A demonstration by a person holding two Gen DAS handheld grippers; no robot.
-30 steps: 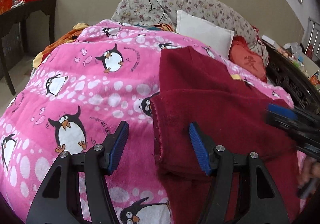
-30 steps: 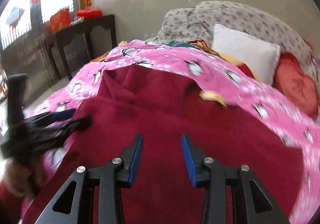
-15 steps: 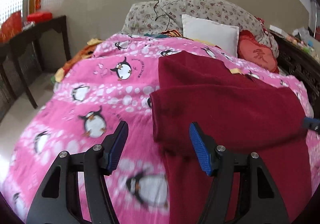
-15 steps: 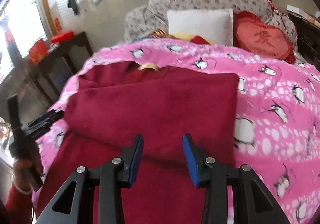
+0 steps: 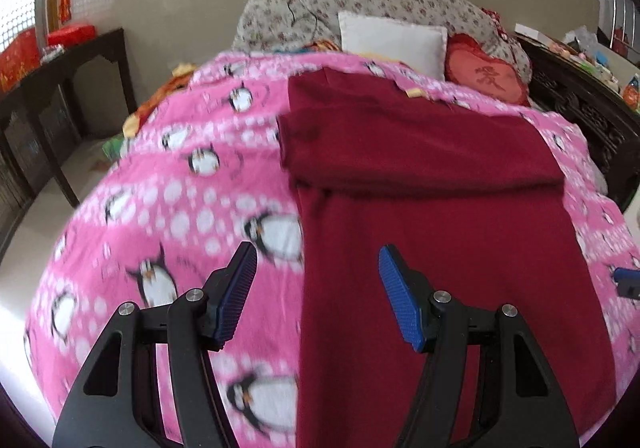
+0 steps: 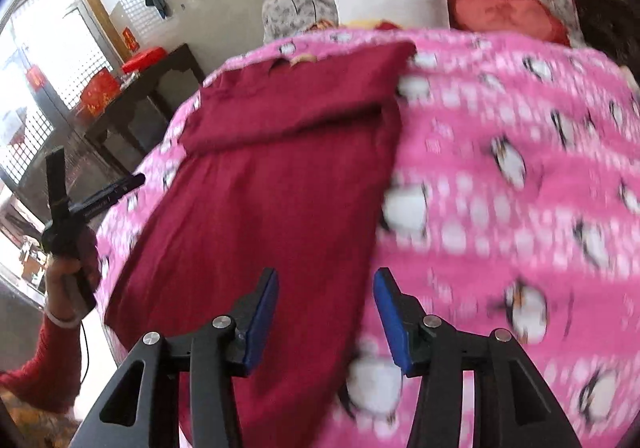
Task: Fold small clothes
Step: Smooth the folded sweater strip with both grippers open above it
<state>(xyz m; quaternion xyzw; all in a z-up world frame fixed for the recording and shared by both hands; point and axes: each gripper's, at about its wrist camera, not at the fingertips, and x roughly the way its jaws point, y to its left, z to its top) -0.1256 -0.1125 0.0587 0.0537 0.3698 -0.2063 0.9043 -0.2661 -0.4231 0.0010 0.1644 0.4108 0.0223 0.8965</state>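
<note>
- Scene: dark red fleece garment (image 5: 440, 240) lies flat on the pink penguin-print blanket (image 5: 180, 207) covering the bed, right of the blanket's middle in the left wrist view.
- Far end of the garment is folded over into a band across its width; fold edge (image 5: 424, 183) is visible. Near part hangs toward the bed's edge, single layer as far as we can tell.
- Our left gripper (image 5: 318, 288) hovers above the garment's left edge, jaws wide, nothing between the blue ribbed pads (image 5: 236, 292). One pad is over blanket, the other over fleece.
- Our right gripper (image 6: 326, 318) hovers over the garment's right edge, jaws opening, moderately apart, empty. Cloth sits below the gap, not pinched.
- The hand (image 6: 66, 272) holding the left gripper shows in the right wrist view, red sleeve, well off the cloth on the far side.
- Both views are motion-blurred, so contact with the fabric can't be confirmed; we read it as none.
- Step, our judgement: between folds. One fold is done at the top; we're lining up on the near side edges for the next.
- Next move needs: each gripper down onto its own edge near the lower corners, pinching one layer of fleece only, not the blanket.
- Then lift both evenly and carry toward the folded band, keeping the edges square.
- Risk: fleece is thick and clingy; it may drag the blanket or bunch up.
</note>
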